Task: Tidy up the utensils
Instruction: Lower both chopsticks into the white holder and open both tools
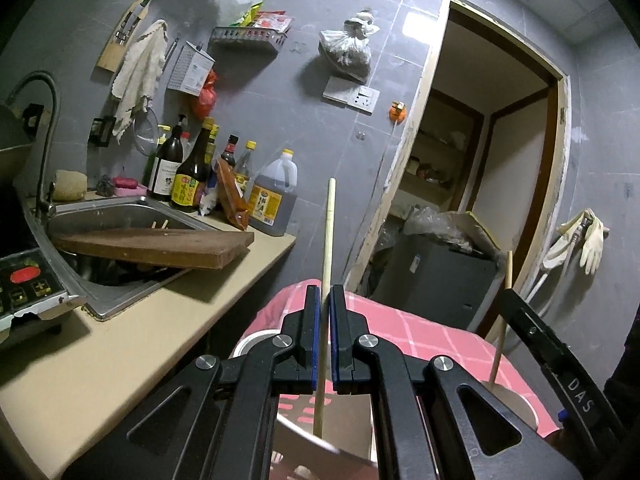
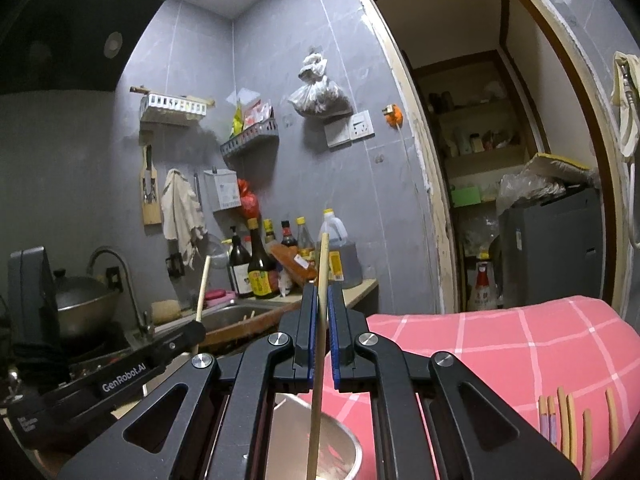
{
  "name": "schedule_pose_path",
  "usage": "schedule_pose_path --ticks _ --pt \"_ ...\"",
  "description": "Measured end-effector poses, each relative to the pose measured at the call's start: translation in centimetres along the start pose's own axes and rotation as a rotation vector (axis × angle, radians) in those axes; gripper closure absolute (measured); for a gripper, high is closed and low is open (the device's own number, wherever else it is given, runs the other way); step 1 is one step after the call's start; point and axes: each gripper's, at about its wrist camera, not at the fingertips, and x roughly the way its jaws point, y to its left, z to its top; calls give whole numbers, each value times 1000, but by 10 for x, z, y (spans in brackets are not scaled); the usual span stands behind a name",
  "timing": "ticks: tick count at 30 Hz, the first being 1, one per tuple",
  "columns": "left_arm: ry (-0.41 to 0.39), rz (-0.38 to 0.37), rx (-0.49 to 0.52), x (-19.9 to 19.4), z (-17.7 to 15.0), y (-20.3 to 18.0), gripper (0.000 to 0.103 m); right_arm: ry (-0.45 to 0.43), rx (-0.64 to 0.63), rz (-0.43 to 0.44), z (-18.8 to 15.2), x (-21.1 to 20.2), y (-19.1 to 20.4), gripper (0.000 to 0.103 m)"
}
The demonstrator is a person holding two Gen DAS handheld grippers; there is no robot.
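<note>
- We are holding one pale wooden chopstick (image 1: 327,248) upright in the left tongs (image 1: 325,300); the blue pads are pinching it, jaws nearly touching, its lower end dipping into a round metal cup (image 1: 320,440) below.
- We are gripping a second pale wooden chopstick (image 2: 320,300) the same way in the right tongs (image 2: 321,300), jaws closed down onto it, its lower end hanging inside a shiny steel cup (image 2: 340,444).
- Whether the two views are showing one cup or two, we cannot tell.
- We are judging the work as midway: both sticks are standing over a container but neither is released yet.
- A cluster of orange-brown sticks (image 2: 576,424) is standing at the lower right of the right view; their holder is hidden, and we cannot say whether they are sorted.
- Two more stick ends (image 1: 159,224) are poking out of the steel sink (image 1: 120,216), so we are guessing more collecting is left.
- The cups are sitting on a pink checked cloth (image 2: 500,344) covering the near surface.
- A beige kitchen surface (image 1: 120,340) is running along the left, carrying a brown wooden cutting board (image 1: 160,248) tilted over the sink, with dark sauce bottles (image 1: 188,176) and a plastic oil jug (image 1: 276,196) behind.
- Grey tiled walls are carrying wall racks, a hanging cloth and a tied bag; an open doorway (image 2: 500,160) is showing shelves beyond.
</note>
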Motion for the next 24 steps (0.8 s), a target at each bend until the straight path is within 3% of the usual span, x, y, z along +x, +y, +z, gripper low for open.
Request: schedule_pose_path --ticks 6,12,18,22,24 --pt "27 -14 -7 -2 0 0 99 36 8 -12 -1 -1 -1 89" --pt "42 -31 -20 -6 3 0 81 36 10 -9 1 -7 -2 84" --pt "31 -41 -13 -15 9 -6 75 15 17 -14 11 -22 -5 79" --pt "16 -34 1 -25 14 -15 64 -8 20 -29 19 -38 -9 57" --pt "9 -34 19 -29 17 -23 58 -17 14 -41 24 -47 -11 52"
